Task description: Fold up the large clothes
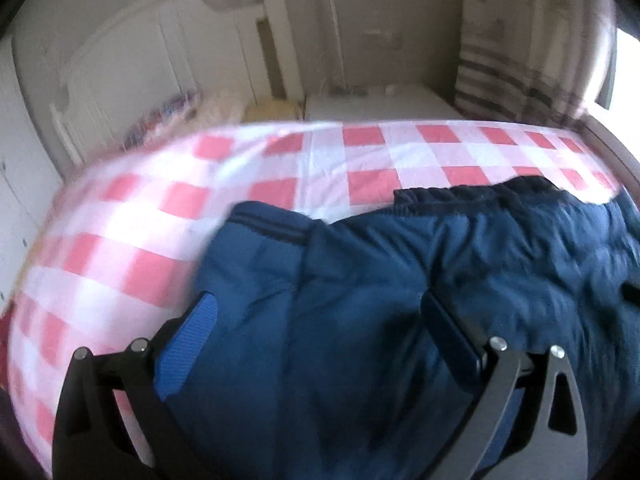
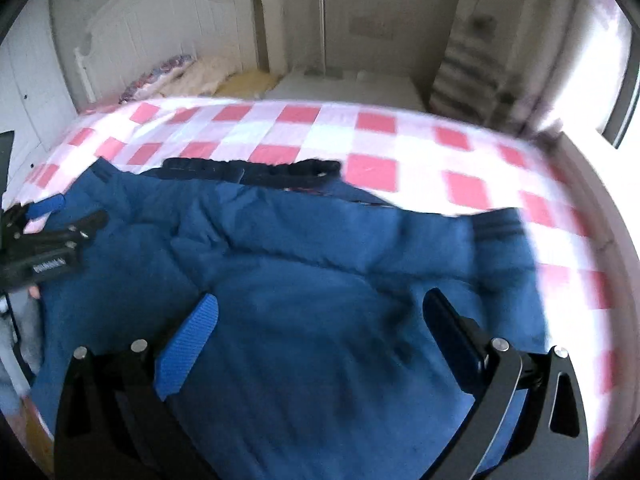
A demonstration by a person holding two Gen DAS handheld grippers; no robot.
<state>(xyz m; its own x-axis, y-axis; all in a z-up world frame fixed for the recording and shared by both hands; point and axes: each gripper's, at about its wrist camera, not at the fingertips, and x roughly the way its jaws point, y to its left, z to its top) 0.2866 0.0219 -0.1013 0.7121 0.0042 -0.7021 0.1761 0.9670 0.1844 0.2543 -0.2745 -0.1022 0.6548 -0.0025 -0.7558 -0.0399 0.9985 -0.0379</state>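
Blue padded jacket (image 2: 304, 264) lies spread on the pink-and-white checked bedsheet (image 2: 376, 128), dark ribbed hem at the far edge, one striped cuff (image 2: 496, 230) toward my right. My left gripper (image 1: 320, 312) hangs over the jacket's left part, jaws wide apart, nothing between them. My right gripper (image 2: 320, 312) sits over the middle, also spread wide and empty. Both frames blurred. Around: white headboard (image 1: 132, 48) far left, pillows (image 2: 208, 76) beside it, striped curtain (image 1: 516, 80) by a bright window on the right, white cabinet (image 1: 372, 106) past the bed. Nothing blocks the jacket.
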